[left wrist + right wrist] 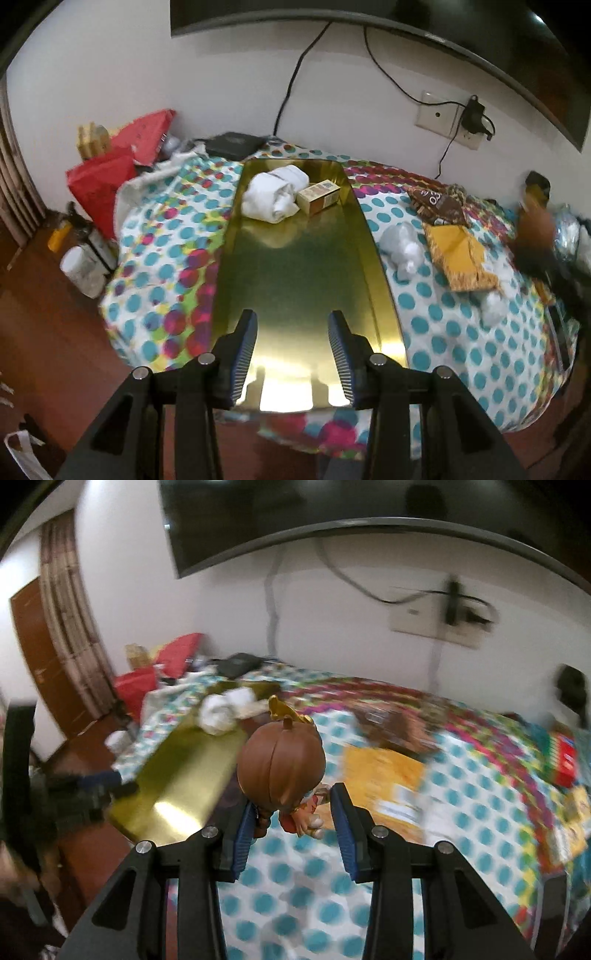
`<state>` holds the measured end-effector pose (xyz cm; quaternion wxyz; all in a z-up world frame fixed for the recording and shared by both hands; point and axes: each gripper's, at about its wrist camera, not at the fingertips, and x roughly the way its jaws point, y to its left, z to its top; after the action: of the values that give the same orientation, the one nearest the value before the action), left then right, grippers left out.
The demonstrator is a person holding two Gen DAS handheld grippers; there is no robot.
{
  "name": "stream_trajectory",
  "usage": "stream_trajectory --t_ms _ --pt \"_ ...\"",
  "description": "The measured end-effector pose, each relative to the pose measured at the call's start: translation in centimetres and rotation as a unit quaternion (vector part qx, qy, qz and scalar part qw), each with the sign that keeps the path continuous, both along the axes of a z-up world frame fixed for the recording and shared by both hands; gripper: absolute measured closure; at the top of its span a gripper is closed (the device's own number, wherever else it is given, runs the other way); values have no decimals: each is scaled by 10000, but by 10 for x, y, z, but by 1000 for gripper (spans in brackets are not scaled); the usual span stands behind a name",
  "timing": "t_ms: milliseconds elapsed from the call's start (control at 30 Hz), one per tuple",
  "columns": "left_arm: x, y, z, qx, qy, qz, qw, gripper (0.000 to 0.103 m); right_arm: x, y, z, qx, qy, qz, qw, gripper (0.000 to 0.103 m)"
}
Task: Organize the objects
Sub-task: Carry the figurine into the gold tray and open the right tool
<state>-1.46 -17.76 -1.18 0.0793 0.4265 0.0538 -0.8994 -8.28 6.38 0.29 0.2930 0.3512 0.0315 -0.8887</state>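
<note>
Right wrist view: brown-haired figurine (280, 764) clamped in right gripper (291, 805), above dotted bedspread (295, 893).
Left wrist view: left gripper (293, 325) parted, empty, over gold tray (295, 277).
Tray contents: white cloth (275, 192), small box (318, 195).

Setting: home bedroom. Bed under dotted bedspread (461, 343), directly below and ahead of the claw; wall-mounted television (369, 14) above and beyond it; wall socket (439, 116) with plugged charger, ahead right; curtain (70, 627) and wooden door (40, 657), far left.
</note>
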Motion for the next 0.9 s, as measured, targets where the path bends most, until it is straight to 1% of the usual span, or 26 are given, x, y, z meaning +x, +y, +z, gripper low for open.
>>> stream_trajectory --t_ms 67,100,200,367,467,533,567,633,733,900 --pt "12 -2 2 -14 60 -14 10000 62 -3 -24 5 5 -36 265 9996 66" --pt "18 -4 3 25 71 -8 10000 62 -5 -38 8 27 -89 423 9991 66" --pt "34 -13 5 -54 120 58 9999 62 -16 -78 8 101 -294 736 9968 66" --pt "48 -32 5 85 162 126 9998 62 -38 -146 -9 421 -603 1054 9917 66" --pt "54 -43 3 154 190 184 9995 61 -44 -180 -25 707 -790 1188 9872 66" --pt "56 -50 2 172 191 189 9995 61 -50 -202 -38 873 -905 1202 9848 66" --pt "56 -53 0 176 168 210 9995 61 -67 -225 -45 926 -968 1179 9839 66" --pt "59 -60 -3 214 143 272 9993 61 -77 -243 -57 1039 -1044 1103 9829 66" --pt "61 -70 -8 258 103 346 9990 61 -90 -260 -70 1174 -1060 1036 9820 66" --pt "59 -77 -15 261 22 365 9990 61 -107 -279 -80 1342 -1065 919 9809 66"
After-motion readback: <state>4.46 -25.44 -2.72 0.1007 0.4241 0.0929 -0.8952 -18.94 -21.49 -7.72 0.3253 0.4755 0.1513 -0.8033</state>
